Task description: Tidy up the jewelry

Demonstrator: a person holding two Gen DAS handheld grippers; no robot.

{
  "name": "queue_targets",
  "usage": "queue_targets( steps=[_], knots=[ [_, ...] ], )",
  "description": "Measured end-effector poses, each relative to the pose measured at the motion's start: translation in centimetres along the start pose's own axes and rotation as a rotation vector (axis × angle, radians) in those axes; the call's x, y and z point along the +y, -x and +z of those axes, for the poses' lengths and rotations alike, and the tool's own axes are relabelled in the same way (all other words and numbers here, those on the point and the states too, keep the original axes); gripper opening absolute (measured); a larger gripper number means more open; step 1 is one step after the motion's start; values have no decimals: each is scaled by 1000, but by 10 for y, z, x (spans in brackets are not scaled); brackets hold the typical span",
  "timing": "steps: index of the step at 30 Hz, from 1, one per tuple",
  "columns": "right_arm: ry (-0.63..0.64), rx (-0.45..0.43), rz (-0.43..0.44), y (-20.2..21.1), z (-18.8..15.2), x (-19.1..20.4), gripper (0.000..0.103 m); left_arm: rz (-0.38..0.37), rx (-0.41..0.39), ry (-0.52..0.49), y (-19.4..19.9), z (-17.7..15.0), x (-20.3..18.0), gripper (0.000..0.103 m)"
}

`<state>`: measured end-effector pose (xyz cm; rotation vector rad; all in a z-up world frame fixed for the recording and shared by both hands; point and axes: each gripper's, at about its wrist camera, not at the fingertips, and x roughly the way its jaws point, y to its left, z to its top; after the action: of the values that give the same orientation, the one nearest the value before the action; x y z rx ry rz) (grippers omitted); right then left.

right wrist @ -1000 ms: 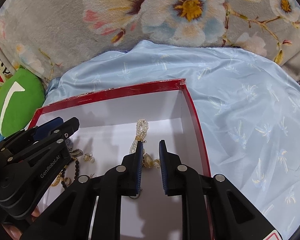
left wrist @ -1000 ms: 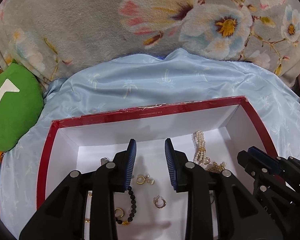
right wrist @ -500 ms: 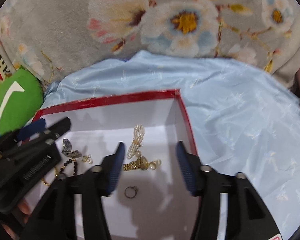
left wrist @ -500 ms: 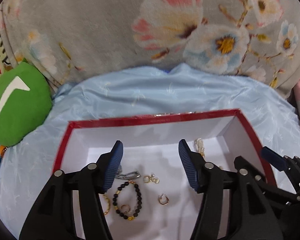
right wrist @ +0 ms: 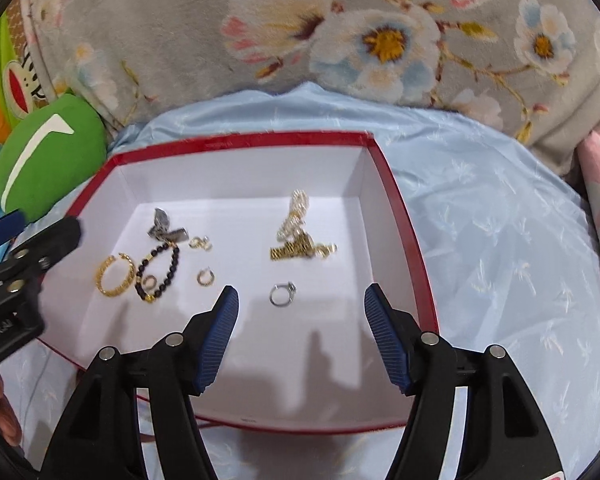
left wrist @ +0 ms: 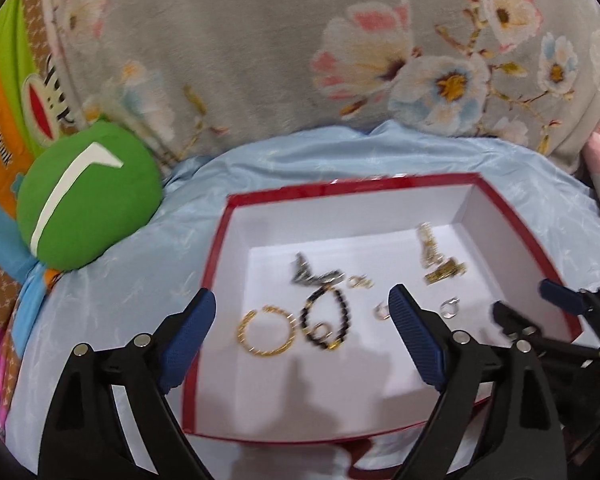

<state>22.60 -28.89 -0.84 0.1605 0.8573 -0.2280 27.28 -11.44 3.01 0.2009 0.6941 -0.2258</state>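
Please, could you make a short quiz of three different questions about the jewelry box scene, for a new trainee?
1. True or false: the right gripper is shut on the silver ring.
2. Which piece lies nearest the box's left wall in the right wrist view?
A. pearl strand
B. gold bangle
C. black bead bracelet
3. Fill in: the box rests on a light ______ cloth.

Key:
1. False. Its jaws stand open with nothing between them; the ring lies on the box floor beyond the tips. The left gripper is open too; both have just been opening.
2. B
3. blue
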Motion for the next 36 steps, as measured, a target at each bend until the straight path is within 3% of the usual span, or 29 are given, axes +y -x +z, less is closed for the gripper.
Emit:
queue_targets(
  steps=[2,10,14,19,36],
  knots=[
    [-19,32,-2,-4,-6,-5,64,9,57,14,-9,-7,13,85],
    [10,32,-26,8,-23,6,63,13,123,50,-14,-32,33,84],
    [-3,43,-13,15,-29,8,63,9,188,64,-23,-48,38,79],
    [6,43,0,28,-43,13,63,-59,210,169,-17,-61,54,79],
    [14,57,26,53,-70,10,64,-44,220,141,21,-86,49,77]
  ],
)
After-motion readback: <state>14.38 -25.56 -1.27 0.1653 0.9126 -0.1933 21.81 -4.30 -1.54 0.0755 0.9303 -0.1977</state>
